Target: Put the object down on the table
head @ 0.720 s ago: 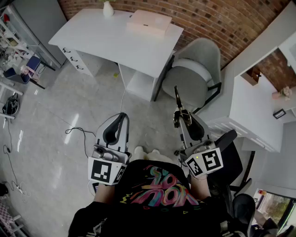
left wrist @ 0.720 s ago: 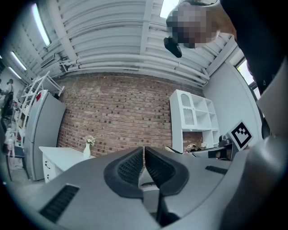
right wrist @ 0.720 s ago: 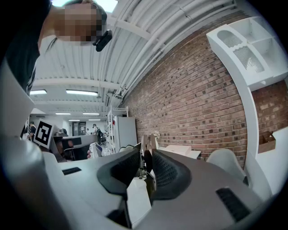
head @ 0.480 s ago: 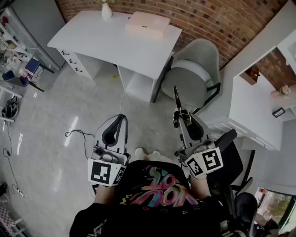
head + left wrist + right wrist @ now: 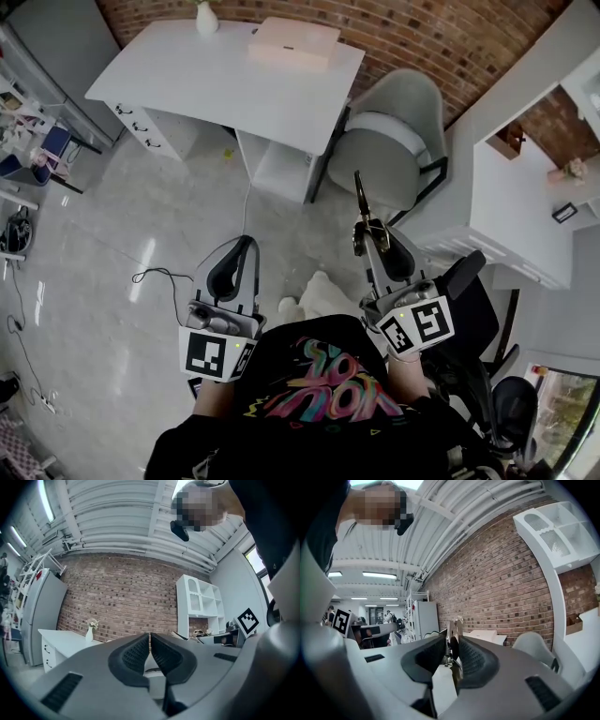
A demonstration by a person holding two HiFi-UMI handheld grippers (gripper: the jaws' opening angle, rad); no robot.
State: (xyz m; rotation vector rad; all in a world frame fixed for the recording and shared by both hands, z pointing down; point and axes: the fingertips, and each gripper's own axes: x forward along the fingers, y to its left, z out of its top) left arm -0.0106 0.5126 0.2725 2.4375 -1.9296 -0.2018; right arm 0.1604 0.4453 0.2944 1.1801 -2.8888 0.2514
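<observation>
My right gripper [image 5: 369, 236] is shut on a slim metal hand tool [image 5: 359, 202], like small shears with a spring, whose dark tip pointing forward stands above the floor in front of a grey chair. In the right gripper view the tool [image 5: 451, 639] sits clamped between the ribbed pads of that gripper [image 5: 450, 654]. My left gripper [image 5: 247, 246] is held level over the floor, shut with nothing in it; its pads meet in the left gripper view [image 5: 150, 648]. The white table [image 5: 187, 80] stands ahead, a step or two away.
A white vase [image 5: 206, 19] and a pale flat box [image 5: 293, 42] rest on the table. The grey chair [image 5: 394, 141] stands to its right, white shelving [image 5: 520, 202] further right, a black chair [image 5: 469, 281] beside me. A cable [image 5: 155, 274] lies on the floor.
The table and chair have slid slightly left and up in the head view, and a white shoe has come forward below the grippers. Both grippers keep their pose; the tool stays clamped.
</observation>
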